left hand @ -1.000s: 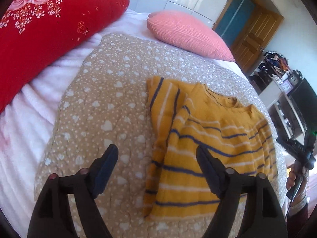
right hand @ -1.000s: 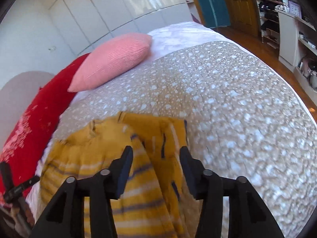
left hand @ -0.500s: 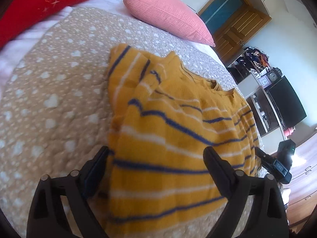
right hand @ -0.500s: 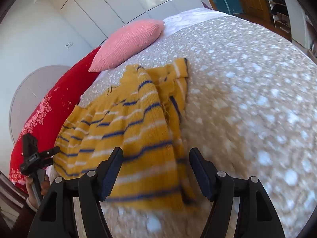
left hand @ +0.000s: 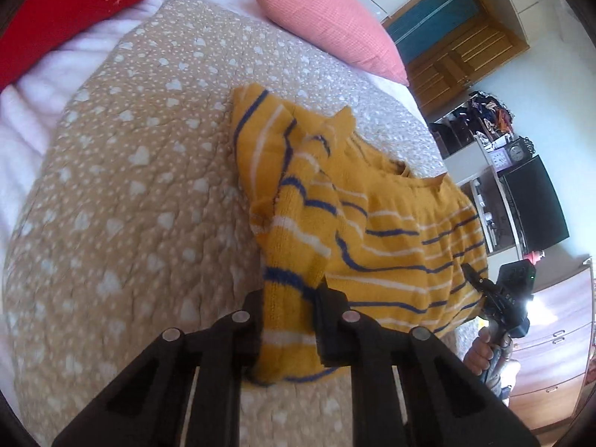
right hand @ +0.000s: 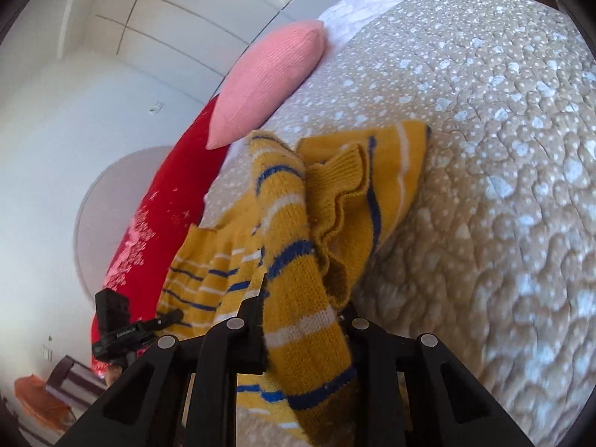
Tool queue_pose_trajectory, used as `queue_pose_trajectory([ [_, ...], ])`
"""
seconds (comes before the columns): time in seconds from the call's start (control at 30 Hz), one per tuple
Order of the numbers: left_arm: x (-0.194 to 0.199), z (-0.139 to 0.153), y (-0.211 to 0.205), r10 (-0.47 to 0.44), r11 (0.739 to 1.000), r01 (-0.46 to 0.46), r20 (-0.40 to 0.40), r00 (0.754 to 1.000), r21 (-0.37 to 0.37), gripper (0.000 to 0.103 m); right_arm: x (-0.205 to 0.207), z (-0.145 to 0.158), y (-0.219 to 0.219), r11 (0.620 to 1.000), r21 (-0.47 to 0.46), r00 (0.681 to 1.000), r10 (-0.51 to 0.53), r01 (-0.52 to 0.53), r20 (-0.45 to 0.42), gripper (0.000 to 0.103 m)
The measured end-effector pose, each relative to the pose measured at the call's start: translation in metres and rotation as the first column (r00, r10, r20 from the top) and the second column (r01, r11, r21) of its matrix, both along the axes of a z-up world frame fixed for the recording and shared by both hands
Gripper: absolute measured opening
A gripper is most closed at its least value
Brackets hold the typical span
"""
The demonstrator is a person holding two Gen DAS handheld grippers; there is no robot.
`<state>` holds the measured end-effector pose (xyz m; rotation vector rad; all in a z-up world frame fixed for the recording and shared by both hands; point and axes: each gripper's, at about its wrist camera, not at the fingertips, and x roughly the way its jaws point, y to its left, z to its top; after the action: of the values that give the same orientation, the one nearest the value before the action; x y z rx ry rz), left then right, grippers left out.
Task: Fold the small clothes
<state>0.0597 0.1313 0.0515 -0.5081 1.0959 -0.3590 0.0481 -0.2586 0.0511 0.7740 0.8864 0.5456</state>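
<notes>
Both my grippers are closing on the striped sweater on the bed.

Left wrist view: my left gripper at lower centre has its jaws narrowing onto a bunched edge of the yellow sweater, which spreads toward the right over the heart-print quilt; a pink pillow lies at the top, and my right gripper meets the sweater's right edge. Right wrist view: my right gripper at bottom centre has jaws closing on a raised fold of sweater; the left gripper shows at lower left.
</notes>
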Motion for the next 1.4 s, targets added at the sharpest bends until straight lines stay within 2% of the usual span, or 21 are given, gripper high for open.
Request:
queue_pose_trajectory([
  [0.1, -0.020, 0.007, -0.003, -0.008, 1.000, 0.007, 0.019, 1.000, 0.025, 0.013, -0.022, 0.003, -0.001, 1.000, 0.007, 1.000, 0.021, -0.021, 0.013, 0.023],
  [0.17, -0.031, 0.003, -0.006, 0.003, 0.996, -0.005, 0.022, 1.000, 0.088, 0.015, -0.034, 0.000, 0.001, 0.999, -0.037, 0.999, 0.028, -0.027, 0.019, 0.024],
  [0.2, -0.034, -0.001, -0.005, 0.009, 0.994, -0.011, 0.021, 1.000, 0.110, 0.018, -0.037, -0.002, 0.003, 0.997, -0.077, 1.000, 0.025, -0.024, 0.016, 0.025],
  [0.27, -0.040, -0.012, -0.001, 0.029, 0.990, -0.030, 0.007, 1.000, 0.137, 0.032, -0.039, -0.009, 0.006, 0.990, -0.138, 1.000, 0.002, -0.004, -0.012, 0.031],
  [0.37, -0.052, -0.020, 0.009, 0.080, 0.983, -0.080, 0.004, 0.997, 0.165, 0.042, -0.049, -0.007, 0.000, 0.987, -0.157, 1.000, -0.023, 0.022, -0.004, 0.034],
  [0.4, -0.057, -0.019, 0.013, 0.089, 0.983, -0.089, 0.012, 0.996, 0.158, 0.043, -0.053, -0.004, -0.004, 0.986, -0.165, 1.000, -0.027, 0.028, 0.009, 0.035],
  [0.57, -0.090, 0.006, 0.028, 0.158, 0.961, -0.180, 0.117, 0.981, 0.209, 0.067, -0.073, 0.037, -0.011, 0.949, -0.291, 0.987, -0.084, 0.122, 0.139, 0.039],
  [0.67, -0.115, 0.028, 0.030, 0.184, 0.950, -0.223, 0.183, 0.966, 0.219, 0.068, -0.077, 0.064, -0.005, 0.932, -0.317, 0.968, -0.104, 0.175, 0.228, 0.041],
  [0.73, -0.119, 0.039, 0.025, 0.175, 0.955, -0.220, 0.222, 0.959, 0.199, 0.070, -0.072, 0.076, 0.011, 0.938, -0.314, 0.964, -0.063, 0.146, 0.259, 0.041],
  [0.83, -0.113, 0.049, 0.006, 0.135, 0.968, -0.184, 0.268, 0.954, 0.170, 0.076, -0.054, 0.078, 0.041, 0.949, -0.310, 0.968, 0.015, 0.066, 0.252, 0.041],
  [0.9, -0.103, 0.051, -0.012, 0.098, 0.975, -0.148, 0.279, 0.955, 0.165, 0.077, -0.034, 0.073, 0.067, 0.951, -0.310, 0.969, 0.076, 0.001, 0.235, 0.041],
  [1.03, -0.067, 0.039, -0.043, 0.051, 0.977, -0.105, 0.275, 0.960, 0.184, 0.077, 0.007, 0.049, 0.103, 0.940, -0.334, 0.975, 0.137, -0.071, 0.176, 0.041],
  [1.1, -0.045, 0.024, -0.048, 0.063, 0.969, -0.120, 0.252, 0.966, 0.216, 0.077, 0.026, 0.032, 0.111, 0.925, -0.376, 0.980, 0.130, -0.064, 0.153, 0.041],
  [1.2, -0.015, -0.012, -0.042, 0.092, 0.955, -0.135, 0.170, 0.981, 0.263, 0.077, 0.051, 0.007, 0.100, 0.914, -0.405, 0.993, 0.060, -0.014, 0.103, 0.041],
  [1.3, -0.007, -0.034, -0.032, 0.112, 0.948, -0.146, 0.134, 0.985, 0.281, 0.081, 0.065, -0.011, 0.074, 0.947, -0.319, 0.998, -0.013, 0.034, 0.069, 0.036],
  [1.33, -0.007, -0.038, -0.028, 0.112, 0.955, -0.142, 0.128, 0.985, 0.260, 0.082, 0.067, -0.015, 0.063, 0.963, -0.264, 0.998, -0.032, 0.046, 0.056, 0.035],
  [1.4, -0.009, -0.040, -0.019, 0.121, 0.969, -0.146, 0.132, 0.984, 0.200, 0.082, 0.069, -0.015, 0.058, 0.973, -0.225, 0.997, -0.050, 0.060, 0.052, 0.035],
])
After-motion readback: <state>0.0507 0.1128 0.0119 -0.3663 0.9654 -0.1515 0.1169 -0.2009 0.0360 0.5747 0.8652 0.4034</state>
